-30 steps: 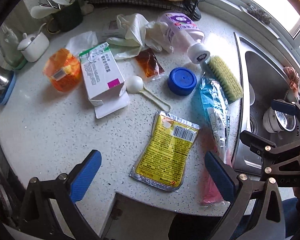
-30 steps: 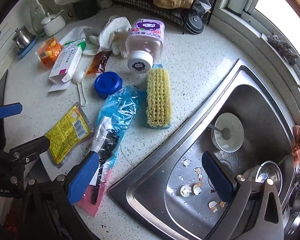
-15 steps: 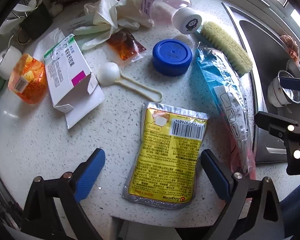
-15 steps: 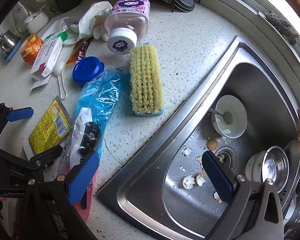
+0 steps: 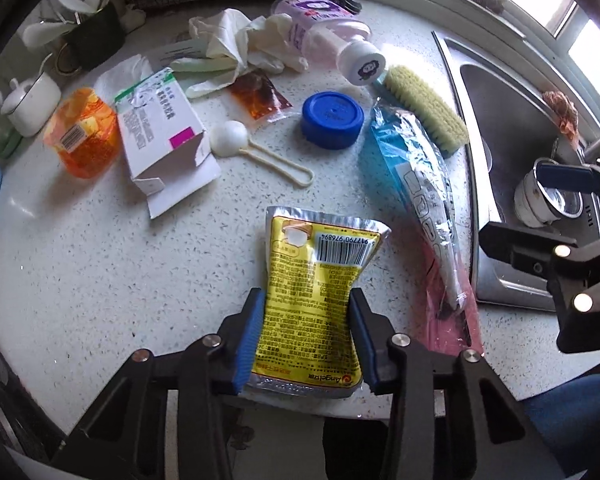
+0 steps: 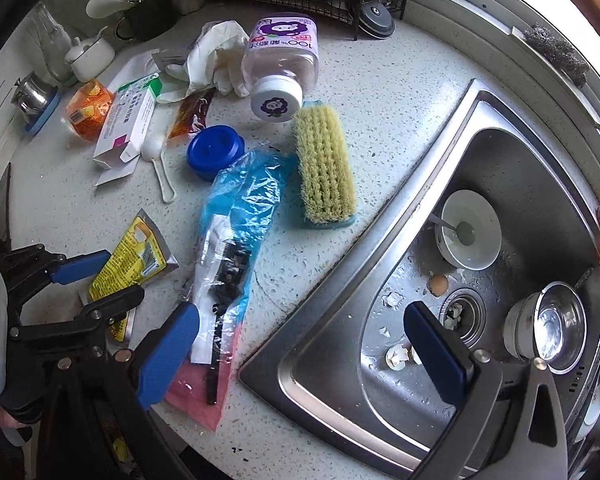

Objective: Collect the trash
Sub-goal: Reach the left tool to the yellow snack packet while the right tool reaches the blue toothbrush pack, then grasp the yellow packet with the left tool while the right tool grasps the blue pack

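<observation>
Left gripper (image 5: 306, 334): was wide a second ago, jaws now closing on yellow sachet (image 5: 316, 300), pads at its sides | Sachet: near worktop (image 5: 100, 280) edge | Right gripper (image 6: 300, 352): released, empty, over sink (image 6: 520, 160) rim | Judgement: first trash pickup under way.

Yellow sachet (image 5: 316, 300), between the left claw's blue pads: glossy foil-edged plastic film, printed, slightly creased. Countertop (image 5: 100, 272) under it: smooth speckled stone, pale, low sheen. Blue wrapper (image 6: 240, 216), just right of the sachet: thin crinkled transparent plastic. Scrub brush (image 6: 324, 164), beyond the wrapper: coarse yellowish bristles. Blue lid (image 5: 332, 120), ahead of the left claw: matt moulded plastic. Carton (image 5: 160, 136), ahead and left: matt printed cardboard. Sink (image 6: 520, 168), below the right claw: brushed stainless steel, wet.
</observation>
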The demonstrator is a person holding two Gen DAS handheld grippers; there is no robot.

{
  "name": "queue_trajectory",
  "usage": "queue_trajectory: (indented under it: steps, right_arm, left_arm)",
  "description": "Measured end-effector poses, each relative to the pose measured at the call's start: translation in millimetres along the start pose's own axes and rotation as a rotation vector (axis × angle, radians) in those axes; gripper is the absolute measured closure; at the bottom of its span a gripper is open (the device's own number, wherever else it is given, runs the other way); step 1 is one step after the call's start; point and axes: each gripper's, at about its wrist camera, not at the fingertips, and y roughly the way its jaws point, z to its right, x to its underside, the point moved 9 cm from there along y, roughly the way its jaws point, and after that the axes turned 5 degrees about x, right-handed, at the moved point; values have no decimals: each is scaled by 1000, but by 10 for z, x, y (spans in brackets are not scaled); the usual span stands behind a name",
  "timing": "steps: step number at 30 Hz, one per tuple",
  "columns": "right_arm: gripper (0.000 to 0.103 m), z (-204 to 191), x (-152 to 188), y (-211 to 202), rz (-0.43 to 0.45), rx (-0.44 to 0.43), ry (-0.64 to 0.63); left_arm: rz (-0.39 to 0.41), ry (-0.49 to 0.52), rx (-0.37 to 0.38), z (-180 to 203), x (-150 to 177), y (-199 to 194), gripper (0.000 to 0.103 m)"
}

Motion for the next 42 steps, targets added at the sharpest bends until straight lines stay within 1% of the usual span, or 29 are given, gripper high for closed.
queue_trajectory:
  steps: [4,6,9,10,11,13,15,17,18,19,20,21,23,24,25,27,28,29,32,35,38,42]
  right_arm:
    - [0,-214,-16,-80,12,-49,-16]
    - [0,-310,-39,-73,11,-66,-28]
    - [0,-452,-85,-56,21,-92,-63]
    - [1,-487,-103,-35,23,-90,-78]
    - [8,-526,-118,-3,22,-93,-95]
    - [17,-618,-129,90,-1,-105,-122]
    - [18,-690,-112,178,-23,-123,-145]
    - [21,-752,-97,264,-47,-127,-165]
    - [25,-774,-89,312,-61,-128,-172]
    - [33,-784,-81,351,-70,-128,-178]
    - [38,-782,-76,370,-69,-124,-182]
    - [41,-789,-94,361,-48,-122,-191]
    - [61,-821,-113,351,-33,-135,-221]
    - [66,-839,-113,346,-36,-142,-236]
    - [75,-851,-105,335,-42,-154,-250]
    - [79,-907,-81,291,-43,-176,-275]
    - [84,-957,-64,261,-41,-187,-286]
    - [87,-994,-43,225,-39,-198,-296]
    - [92,-1112,9,75,-21,-232,-319]
    - [93,-1226,112,-103,8,-257,-341]
    - [93,-1295,191,-217,23,-263,-360]
    - [93,-1428,420,-376,33,-281,-386]
  left_arm:
    - [58,-68,-7,-141,32,-274,63]
    - [73,-100,-15,-223,82,-410,63]
    - [77,-151,-42,-350,108,-387,63]
    - [75,-170,-53,-397,136,-380,63]
    - [73,-188,-66,-445,162,-364,63]
    - [70,-218,-92,-478,221,-303,63]
    - [69,-249,-106,-511,276,-270,63]
    - [59,-272,-133,-556,326,-248,63]
    - [52,-280,-148,-578,357,-225,63]
    - [45,-286,-162,-594,380,-207,63]
    - [40,-292,-172,-602,401,-199,63]
    - [41,-300,-175,-610,421,-201,63]
    - [49,-318,-182,-618,457,-239,63]
    - [50,-326,-192,-621,469,-253,63]
    - [54,-333,-202,-626,488,-278,63]
    - [66,-355,-208,-623,525,-373,63]
    - [75,-368,-208,-624,535,-422,63]
    - [83,-378,-213,-629,564,-475,63]
    - [100,-406,-222,-637,672,-645,63]
    - [117,-438,-216,-622,854,-795,63]
    - [128,-453,-220,-587,1056,-921,63]
    - [149,-477,-219,-487,1372,-1080,63]
